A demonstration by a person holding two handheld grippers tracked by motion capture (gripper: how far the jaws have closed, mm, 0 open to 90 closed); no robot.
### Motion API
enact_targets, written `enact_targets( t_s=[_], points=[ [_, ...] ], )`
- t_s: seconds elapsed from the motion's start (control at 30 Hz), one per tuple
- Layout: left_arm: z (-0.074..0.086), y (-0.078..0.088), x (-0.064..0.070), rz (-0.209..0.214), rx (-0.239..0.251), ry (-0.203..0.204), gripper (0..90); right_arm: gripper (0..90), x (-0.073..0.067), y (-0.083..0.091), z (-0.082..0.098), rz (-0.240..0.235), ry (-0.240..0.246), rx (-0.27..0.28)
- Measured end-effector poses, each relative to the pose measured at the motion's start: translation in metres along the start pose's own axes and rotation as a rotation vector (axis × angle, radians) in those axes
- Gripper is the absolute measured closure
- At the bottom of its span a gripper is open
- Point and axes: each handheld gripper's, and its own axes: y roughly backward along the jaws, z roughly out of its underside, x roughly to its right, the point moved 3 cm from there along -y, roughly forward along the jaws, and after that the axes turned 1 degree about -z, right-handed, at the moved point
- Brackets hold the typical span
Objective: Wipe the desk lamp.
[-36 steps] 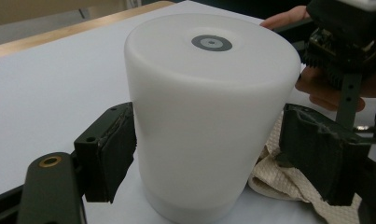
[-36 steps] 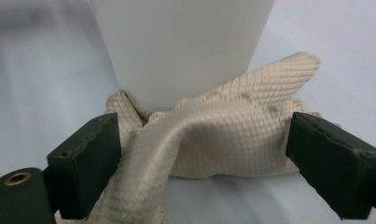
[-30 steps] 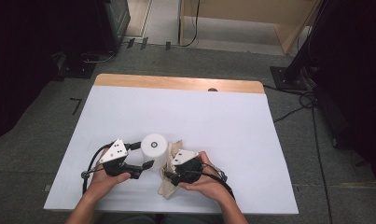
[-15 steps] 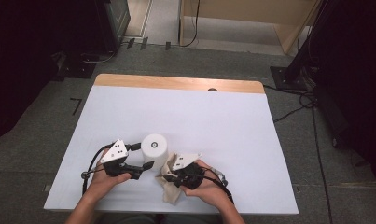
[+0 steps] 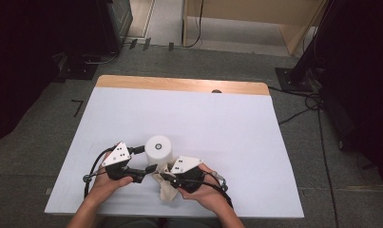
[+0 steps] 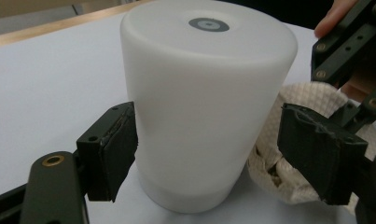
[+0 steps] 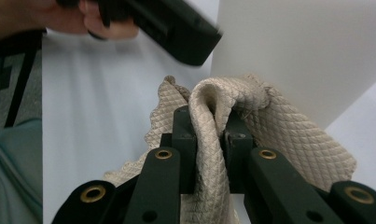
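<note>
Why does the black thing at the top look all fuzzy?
In the right gripper view, the left gripper is blurred; the cloth pinched between the near jaws is sharp. In the left gripper view, the white cylinder shows soft glare.

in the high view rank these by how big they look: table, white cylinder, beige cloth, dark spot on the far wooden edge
1. table, by far the largest
2. white cylinder and beige cloth: look much alike, and the right tool covers part of the cloth, so no ranking between them
3. dark spot, smallest
</note>
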Motion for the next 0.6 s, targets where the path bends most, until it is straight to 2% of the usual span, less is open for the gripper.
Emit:
enact_targets(
  t_s=[0.1,0.27,0.47,0.6],
  points=[
    [-0.004,0.004,-0.003,0.019,0.037,0.016,19.6,79.3,0.000,0.005,-0.003,0.018,0.022,-0.002],
    [-0.011,0.007,-0.009,0.014,0.092,0.040,18.8,79.2,0.006,0.004,0.004,0.037,0.008,-0.032],
    [-0.016,-0.001,-0.006,-0.008,0.070,0.009,10.7,79.1,0.008,-0.003,0.011,0.038,-0.010,-0.066],
    [-0.022,-0.007,-0.007,0.005,0.074,0.015,8.1,79.0,0.005,-0.009,0.017,0.030,-0.020,-0.079]
  ],
)
